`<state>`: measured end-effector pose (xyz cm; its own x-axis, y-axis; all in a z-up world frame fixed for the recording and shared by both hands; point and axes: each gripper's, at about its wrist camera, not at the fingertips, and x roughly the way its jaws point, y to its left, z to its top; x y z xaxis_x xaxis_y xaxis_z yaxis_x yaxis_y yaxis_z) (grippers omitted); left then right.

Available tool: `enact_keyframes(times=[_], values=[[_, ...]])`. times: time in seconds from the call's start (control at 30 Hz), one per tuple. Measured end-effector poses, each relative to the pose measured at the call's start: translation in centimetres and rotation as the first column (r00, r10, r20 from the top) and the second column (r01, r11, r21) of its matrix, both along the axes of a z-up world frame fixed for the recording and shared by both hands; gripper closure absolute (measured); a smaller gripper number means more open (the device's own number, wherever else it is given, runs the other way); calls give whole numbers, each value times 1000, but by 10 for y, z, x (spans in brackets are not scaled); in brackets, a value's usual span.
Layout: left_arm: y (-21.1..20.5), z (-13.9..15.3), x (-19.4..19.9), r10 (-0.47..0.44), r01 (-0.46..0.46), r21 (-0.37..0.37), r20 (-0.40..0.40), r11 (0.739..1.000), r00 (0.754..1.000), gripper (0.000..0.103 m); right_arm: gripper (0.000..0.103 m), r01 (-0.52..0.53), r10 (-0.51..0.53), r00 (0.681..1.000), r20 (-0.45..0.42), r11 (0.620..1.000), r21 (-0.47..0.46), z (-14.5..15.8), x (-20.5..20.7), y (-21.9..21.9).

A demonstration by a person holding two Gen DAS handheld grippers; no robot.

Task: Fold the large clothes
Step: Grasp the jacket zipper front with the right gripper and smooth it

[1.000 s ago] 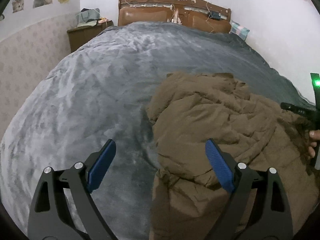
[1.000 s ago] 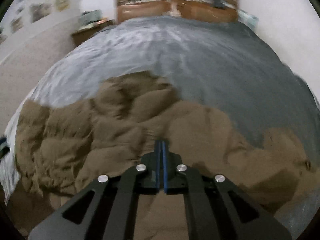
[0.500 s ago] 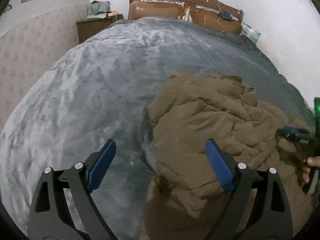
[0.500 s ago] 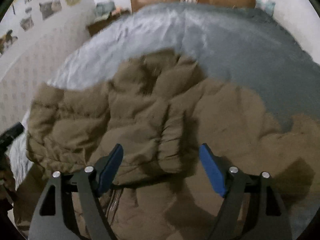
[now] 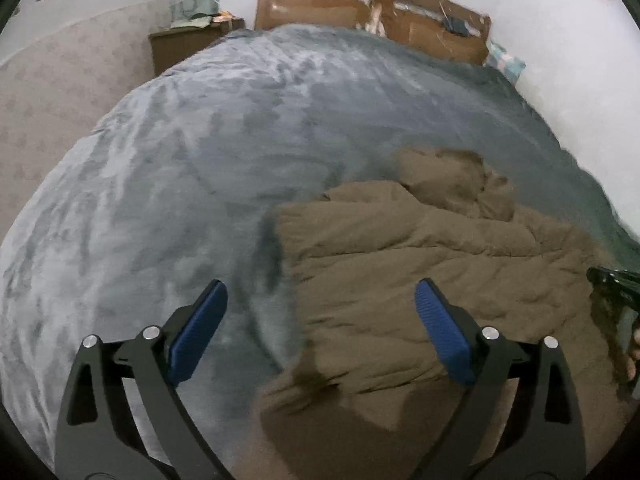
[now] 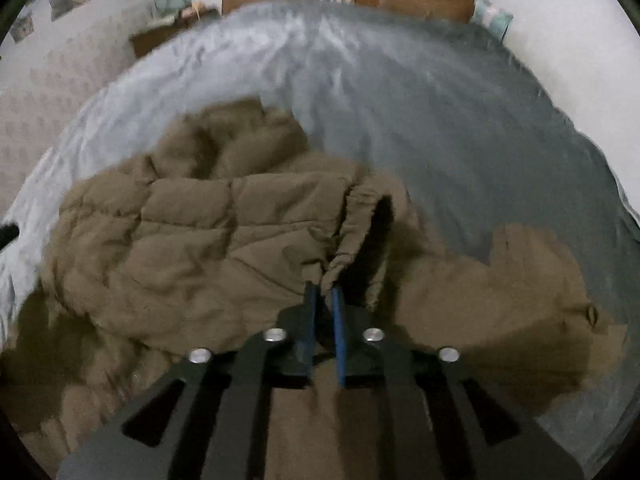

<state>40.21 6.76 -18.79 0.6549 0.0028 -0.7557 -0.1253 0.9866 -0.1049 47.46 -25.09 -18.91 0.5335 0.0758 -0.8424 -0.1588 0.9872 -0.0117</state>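
Observation:
A large brown quilted jacket (image 5: 420, 264) lies crumpled on the grey bedspread (image 5: 200, 168). It also shows in the right wrist view (image 6: 192, 240). My left gripper (image 5: 320, 300) is open and empty, hovering over the jacket's left edge. My right gripper (image 6: 325, 294) is shut on a gathered fold of the jacket (image 6: 352, 232) and lifts it a little. The right gripper also shows in the left wrist view (image 5: 612, 284) at the right edge.
The bed has a wooden headboard (image 5: 372, 12) at the far end. A wooden nightstand (image 5: 188, 44) with clutter stands at the far left. White walls run along the right side. A patterned pillow (image 5: 506, 62) lies by the headboard.
My right gripper was shut, then opened, and has now closed on a fold of the jacket. My left gripper stayed open and drifted slightly over the bed.

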Motion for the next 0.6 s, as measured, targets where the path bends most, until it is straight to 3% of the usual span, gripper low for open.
enact_keyframes(times=[0.03, 0.07, 0.13, 0.23, 0.33, 0.43, 0.53, 0.6], values=[[-9, -6, 7, -13, 14, 16, -17, 1000, 1000, 9, 40, 2, -3, 1000, -4, 1000, -28, -3, -1, -3], [-20, -14, 16, -34, 35, 33, -42, 999, 999, 9, 38, 16, -15, 1000, 16, 997, -73, -3, -3, -5], [-32, -25, 27, -41, 47, 75, -75, 996, 996, 9, 38, 41, -35, 995, 91, 997, -69, 10, -13, -8], [-37, -37, 38, -30, 43, 112, -115, 993, 993, 9, 35, 34, -43, 980, 194, 998, 49, 33, -25, -8], [-33, -43, 44, 4, 11, 118, -129, 993, 992, 9, 25, -22, -2, 975, 221, 994, 105, 36, -22, 8], [-35, -44, 45, 9, 5, 134, -108, 991, 994, 7, 18, -79, 74, 994, 82, 995, 62, -5, -2, 40], [-34, -62, 48, 14, 17, 196, -157, 980, 988, 4, 17, -45, 45, 998, -37, 999, -6, -51, 12, 49], [-24, -73, 49, 27, 1, 161, -173, 987, 985, 3, 17, -6, 9, 995, -96, 999, 42, -73, 17, 42]])
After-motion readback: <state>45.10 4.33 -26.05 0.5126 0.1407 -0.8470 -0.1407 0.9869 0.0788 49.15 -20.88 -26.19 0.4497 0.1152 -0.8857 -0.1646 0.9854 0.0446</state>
